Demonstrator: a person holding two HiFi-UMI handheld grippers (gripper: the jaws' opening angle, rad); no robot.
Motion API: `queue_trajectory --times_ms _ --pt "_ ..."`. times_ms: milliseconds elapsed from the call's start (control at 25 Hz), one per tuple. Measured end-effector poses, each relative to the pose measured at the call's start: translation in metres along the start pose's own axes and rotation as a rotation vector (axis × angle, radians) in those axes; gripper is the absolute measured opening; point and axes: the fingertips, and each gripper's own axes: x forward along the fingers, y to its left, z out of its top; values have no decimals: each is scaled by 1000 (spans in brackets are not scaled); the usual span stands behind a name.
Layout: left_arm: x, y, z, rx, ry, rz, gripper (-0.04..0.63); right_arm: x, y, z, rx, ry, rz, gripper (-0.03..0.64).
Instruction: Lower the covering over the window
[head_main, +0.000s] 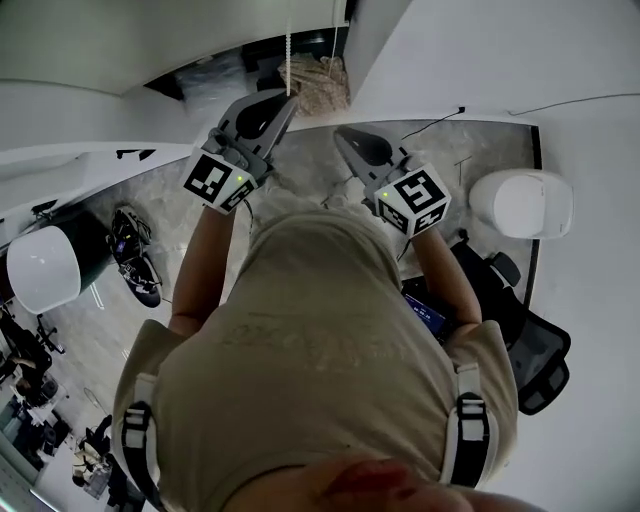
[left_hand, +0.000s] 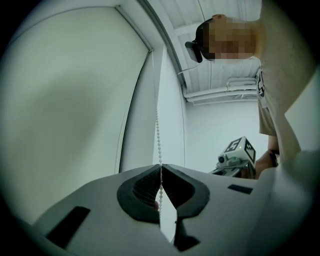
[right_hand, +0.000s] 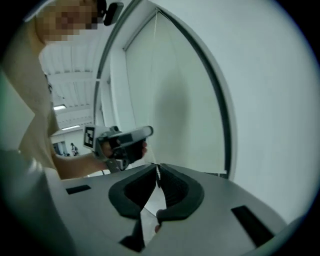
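The bead chain (left_hand: 158, 135) hangs beside the roller blind (left_hand: 65, 100), nipped between the closed jaws of the left hand-held gripper (left_hand: 161, 170); the right hand-held gripper (right_hand: 157, 169) pinches it too.

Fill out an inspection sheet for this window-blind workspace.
Surface: grey marbled floor, seen from above.
Job's things: pale blind in the window frame; white bead chain hangs beside it.
Clutter: black office chair; white domed object.
Grippers: left gripper shut on the bead chain; right gripper shut on it too.
Cables: thin black cable on the floor.
Surroundings: white walls, ribbed ceiling.
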Motion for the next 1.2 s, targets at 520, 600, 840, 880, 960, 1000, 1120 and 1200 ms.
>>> queue_trajectory --times_ms 520,600,840,880,960,1000,1120,1200 --pt "14 -38 -3 23 -43 164 21 -52 -25 -19 -72 36 46 31" --pt "15 -39 -4 30 -36 173 21 -56 -30 -25 -103 61 22 31" --pt "16 -35 -7 46 -22 184 19 -65 -44 -29 -94 81 -37 31" --pt "17 -34 -7 47 -24 183 18 -66 -47 -29 -92 83 -51 31" --pt "18 -33 -7 50 -24 174 18 -69 -52 -31 -85 89 -83 32" --pt "20 -34 -8 50 -23 164 18 -70 -55 -32 -83 93 -99 31" --pt "21 -35 -8 49 -25 133 18 -74 -64 -36 -77 106 -159 31" --pt "19 -32 -7 43 -30 117 18 -73 -70 -39 -66 120 -206 31"
